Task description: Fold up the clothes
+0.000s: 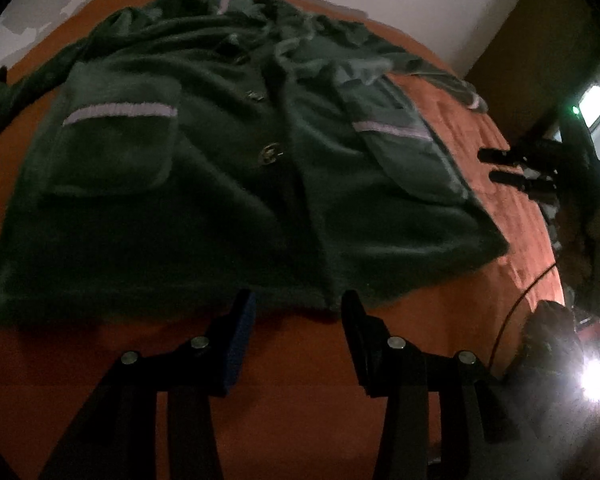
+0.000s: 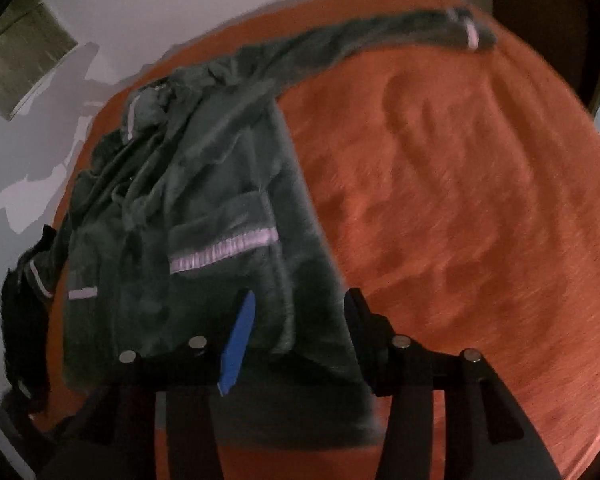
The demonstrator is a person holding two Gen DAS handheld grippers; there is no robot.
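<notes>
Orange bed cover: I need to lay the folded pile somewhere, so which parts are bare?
Bare orange bed cover lies right of the dark green fleece jacket, below its outstretched sleeve. A narrower strip runs along the near hem. The left side is crowded with jacket and bunched dark cloth.

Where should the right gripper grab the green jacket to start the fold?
Probably the bottom hem corner on the right gripper's side of the green jacket, coming in low from the near edge. That hem lies flat on the orange cover, unobstructed; its jaws are open there.
</notes>
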